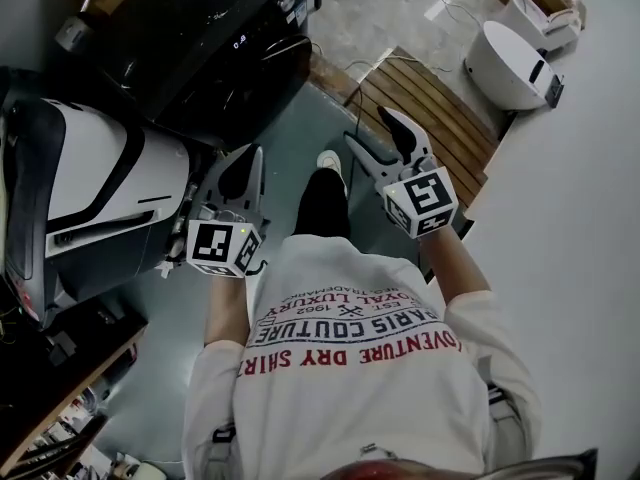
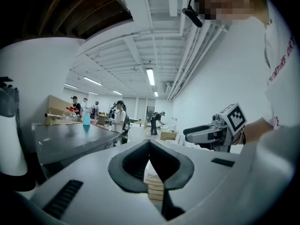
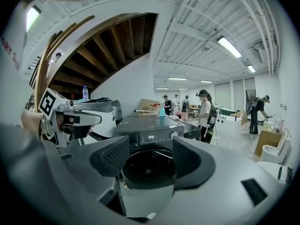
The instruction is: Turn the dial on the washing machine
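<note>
Dial [image 3: 174, 135]: on the washing machine [image 3: 140, 124] front panel, well ahead of you, untouched.
Right hand-held gripper [image 3: 150, 156]: jaws apart, empty, aimed at the machine so you can reach the dial.
Left hand-held gripper [image 2: 149, 149]: jaws together, empty, held aside.

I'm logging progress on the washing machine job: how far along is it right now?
Nothing looks done: the dial on the washing machine is untouched, with both claws well short of it. In hand: the right claw, open and empty, points at the machine; the left claw is shut on nothing. Left: approach, grip the dial and turn it.
</note>
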The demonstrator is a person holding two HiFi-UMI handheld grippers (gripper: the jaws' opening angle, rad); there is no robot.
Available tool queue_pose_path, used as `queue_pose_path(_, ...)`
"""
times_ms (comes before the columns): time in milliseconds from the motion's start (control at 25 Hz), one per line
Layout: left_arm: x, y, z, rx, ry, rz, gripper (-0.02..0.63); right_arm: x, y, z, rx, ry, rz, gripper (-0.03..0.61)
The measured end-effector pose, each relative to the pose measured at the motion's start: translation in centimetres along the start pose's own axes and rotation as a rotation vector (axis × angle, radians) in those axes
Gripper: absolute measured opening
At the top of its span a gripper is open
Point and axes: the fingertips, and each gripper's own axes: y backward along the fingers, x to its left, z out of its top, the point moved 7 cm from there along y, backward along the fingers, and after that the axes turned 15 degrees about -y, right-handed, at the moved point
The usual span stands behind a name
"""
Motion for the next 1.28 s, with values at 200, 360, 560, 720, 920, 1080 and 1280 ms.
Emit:
queue_pose_path(200,3.9,-8.6,-0.2,-0.018,0.020,0.011,0.015,-5.7,-7.1,3.6,0.004,0.023,0.006,0.290)
queue_pose_path(360,7.1,-14.4,0.9,-0.030,0.038,0.053,0.015,-9.7,-13.0,6.0,0.055,0.015,0.029,0.290)
queue_pose_path(560,10.3,-18.9,1.3,-0.029,0.054,0.107,0.015,-12.7,-19.3,7.9,0.122,0.046,0.093,0.290)
queue_pose_path(720,11.8,-20.2,0.0,0.008,0.084,0.185,0.015,-13.9,-23.6,7.7,0.178,0.062,0.134,0.291)
queue_pose_path(920,13.1,-20.9,-2.3,0.027,0.133,0.249,0.015,-14.3,-28.9,6.4,0.273,0.097,0.232,0.291)
queue_pose_path(1080,14.1,-21.5,-3.5,0.029,0.141,0.313,0.015,-15.2,-33.4,5.8,0.289,0.140,0.238,0.299)
queue_pose_path(1280,13.3,-22.1,-5.4,0.064,0.192,0.431,0.015,-16.7,-38.1,3.8,0.295,0.249,0.228,0.301)
